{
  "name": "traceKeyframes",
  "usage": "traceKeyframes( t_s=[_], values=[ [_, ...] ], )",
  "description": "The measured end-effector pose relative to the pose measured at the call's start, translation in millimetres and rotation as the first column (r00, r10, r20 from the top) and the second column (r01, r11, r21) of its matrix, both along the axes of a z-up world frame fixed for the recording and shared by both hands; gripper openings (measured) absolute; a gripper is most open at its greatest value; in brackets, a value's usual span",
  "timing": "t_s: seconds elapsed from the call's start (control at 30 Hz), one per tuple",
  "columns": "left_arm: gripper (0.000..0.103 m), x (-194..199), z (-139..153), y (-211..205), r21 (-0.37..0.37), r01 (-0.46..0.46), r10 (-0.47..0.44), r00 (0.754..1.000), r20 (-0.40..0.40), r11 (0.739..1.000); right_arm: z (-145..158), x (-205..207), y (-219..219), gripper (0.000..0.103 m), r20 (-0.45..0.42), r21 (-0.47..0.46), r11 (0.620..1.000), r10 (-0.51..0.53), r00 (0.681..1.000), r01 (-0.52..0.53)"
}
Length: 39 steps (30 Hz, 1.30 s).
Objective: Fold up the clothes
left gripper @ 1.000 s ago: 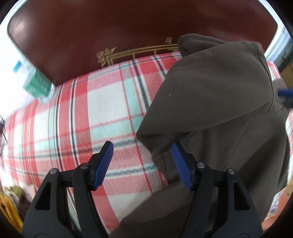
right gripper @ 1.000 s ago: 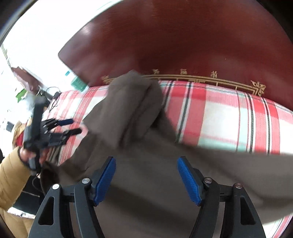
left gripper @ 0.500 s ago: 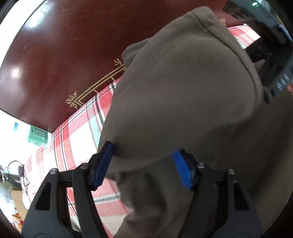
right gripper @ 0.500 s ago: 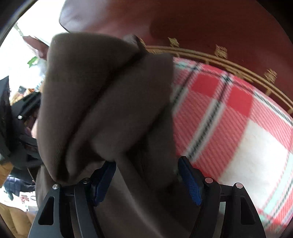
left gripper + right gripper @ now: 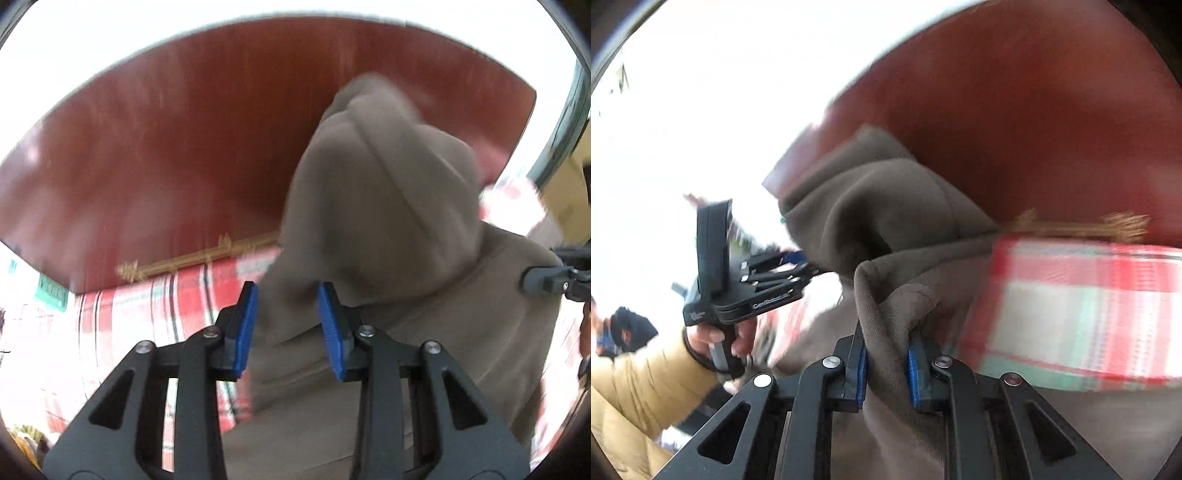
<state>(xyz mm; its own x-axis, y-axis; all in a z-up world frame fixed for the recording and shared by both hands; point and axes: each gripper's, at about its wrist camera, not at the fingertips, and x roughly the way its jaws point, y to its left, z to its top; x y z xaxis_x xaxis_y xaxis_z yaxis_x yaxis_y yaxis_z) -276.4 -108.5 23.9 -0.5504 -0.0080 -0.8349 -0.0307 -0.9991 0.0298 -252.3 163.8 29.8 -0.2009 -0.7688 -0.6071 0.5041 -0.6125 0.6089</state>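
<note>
A brown hoodie (image 5: pixel 388 221) is lifted above the red plaid bed cover (image 5: pixel 155 310), its hood bunched upward. My left gripper (image 5: pixel 288 328) has its blue pads closed in on a fold of the hoodie's shoulder. In the right wrist view the hoodie (image 5: pixel 886 206) hangs in front of me, and my right gripper (image 5: pixel 886 363) is shut on a bunched fold of it. The left gripper (image 5: pixel 798 264) shows there at left, held by a hand in a yellow sleeve. The right gripper's tip (image 5: pixel 554 282) shows at the right edge of the left wrist view.
A dark red wooden headboard (image 5: pixel 184 147) with gold trim stands behind the bed. The plaid cover (image 5: pixel 1089 314) spreads to the right in the right wrist view. A green and white packet (image 5: pixel 51 291) sits at far left by the headboard.
Both grippers closed on the hoodie and lifted it off the bed. The views tilted up toward the headboard and are blurred by motion.
</note>
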Motion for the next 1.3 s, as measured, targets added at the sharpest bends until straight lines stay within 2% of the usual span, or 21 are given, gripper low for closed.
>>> traceKeyframes(
  t_s=[0.07, 0.13, 0.2, 0.27, 0.3, 0.37, 0.43, 0.5, 0.57, 0.63, 0.73, 0.8, 0.83, 0.87, 0.9, 0.93, 0.97, 1.03, 1.13, 1.23, 1.3],
  values=[
    [0.037, -7, 0, -2, 0.018, -0.028, 0.028, 1.000, 0.004, 0.999, 1, 1, 37, 0.016, -0.015, 0.016, 0.993, -0.113, 0.993, 0.114],
    [0.038, -11, -14, -7, 0.058, -0.051, 0.047, 0.997, 0.060, 0.997, -24, 1, 59, 0.017, 0.081, 0.027, 0.988, -0.153, 0.985, 0.152],
    [0.038, -11, -35, -12, 0.082, -0.067, 0.055, 0.989, 0.140, 0.994, -53, 4, 68, 0.027, 0.139, 0.132, 0.978, -0.178, 0.974, 0.160],
    [0.038, -4, -59, -17, 0.073, -0.075, 0.059, 0.976, 0.211, 0.995, -77, 8, 71, 0.046, 0.193, 0.214, 0.966, -0.190, 0.963, 0.148],
    [0.038, 1, -69, -18, 0.060, -0.074, 0.058, 0.970, 0.238, 0.995, -83, 11, 72, 0.050, 0.205, 0.243, 0.957, -0.211, 0.956, 0.159],
    [0.039, 12, -85, -20, 0.037, -0.063, 0.050, 0.957, 0.285, 0.997, -70, 14, 71, 0.054, 0.138, 0.282, 0.944, -0.215, 0.967, 0.169],
    [0.054, 21, -95, -22, 0.040, -0.056, 0.040, 0.947, 0.318, 0.998, -57, 18, 71, 0.061, 0.070, 0.319, 0.930, -0.215, 0.974, 0.182],
    [0.058, 29, -102, -21, 0.052, -0.046, 0.026, 0.942, 0.333, 0.998, -28, 22, 61, 0.069, -0.064, 0.397, 0.898, -0.181, 0.981, 0.191],
    [0.060, 32, -109, -19, 0.066, -0.028, 0.002, 0.935, 0.355, 0.997, 7, 31, 48, 0.077, -0.156, 0.408, 0.904, -0.069, 0.985, 0.128],
    [0.060, 33, -114, -18, 0.072, -0.024, -0.004, 0.930, 0.367, 0.997, 35, 44, 30, 0.084, -0.235, 0.415, 0.909, 0.075, 0.969, 0.030],
    [0.060, 32, -117, -17, 0.074, -0.022, -0.007, 0.929, 0.371, 0.997, 55, 55, -8, 0.085, -0.334, 0.480, 0.875, 0.246, 0.910, -0.060],
    [0.059, 33, -118, -14, 0.060, -0.012, -0.011, 0.928, 0.372, 0.998, 43, 43, -45, 0.085, -0.339, 0.551, 0.831, 0.309, 0.889, -0.078],
    [0.055, 34, -118, -13, 0.048, -0.005, -0.013, 0.928, 0.371, 0.999, 38, 36, -64, 0.083, -0.339, 0.585, 0.806, 0.340, 0.877, -0.086],
    [0.051, 35, -117, -12, 0.045, 0.001, -0.017, 0.929, 0.371, 0.999, 25, 22, -79, 0.072, -0.313, 0.624, 0.777, 0.349, 0.883, -0.085],
    [0.041, 36, -116, -11, 0.049, 0.006, -0.024, 0.929, 0.370, 0.999, 19, 14, -85, 0.062, -0.298, 0.630, 0.771, 0.345, 0.890, -0.088],
    [0.037, 36, -114, -10, 0.050, 0.007, -0.025, 0.930, 0.367, 0.999, 16, 2, -87, 0.037, -0.271, 0.608, 0.788, 0.322, 0.907, -0.098],
    [0.033, 36, -111, -10, 0.044, 0.004, -0.020, 0.933, 0.360, 0.999, 13, -9, -89, 0.017, -0.243, 0.584, 0.805, 0.300, 0.923, -0.108],
    [0.019, 35, -101, -13, 0.027, -0.021, 0.011, 0.944, 0.331, 0.999, 27, -18, -86, 0.014, -0.280, 0.540, 0.840, 0.233, 0.931, -0.048],
    [0.016, 31, -76, -29, -0.004, -0.090, 0.088, 0.965, 0.247, 0.996, 72, -35, -77, 0.013, -0.367, 0.391, 0.920, 0.117, 0.923, 0.039],
    [0.016, 33, -62, -45, 0.022, -0.150, 0.142, 0.965, 0.221, 0.988, 76, -41, -79, 0.017, -0.379, 0.357, 0.933, 0.100, 0.920, 0.045],
    [0.018, 40, -60, -53, 0.045, -0.167, 0.153, 0.962, 0.225, 0.985, 52, -47, -86, 0.032, -0.280, 0.415, 0.910, 0.136, 0.950, -0.008]
  ],
)
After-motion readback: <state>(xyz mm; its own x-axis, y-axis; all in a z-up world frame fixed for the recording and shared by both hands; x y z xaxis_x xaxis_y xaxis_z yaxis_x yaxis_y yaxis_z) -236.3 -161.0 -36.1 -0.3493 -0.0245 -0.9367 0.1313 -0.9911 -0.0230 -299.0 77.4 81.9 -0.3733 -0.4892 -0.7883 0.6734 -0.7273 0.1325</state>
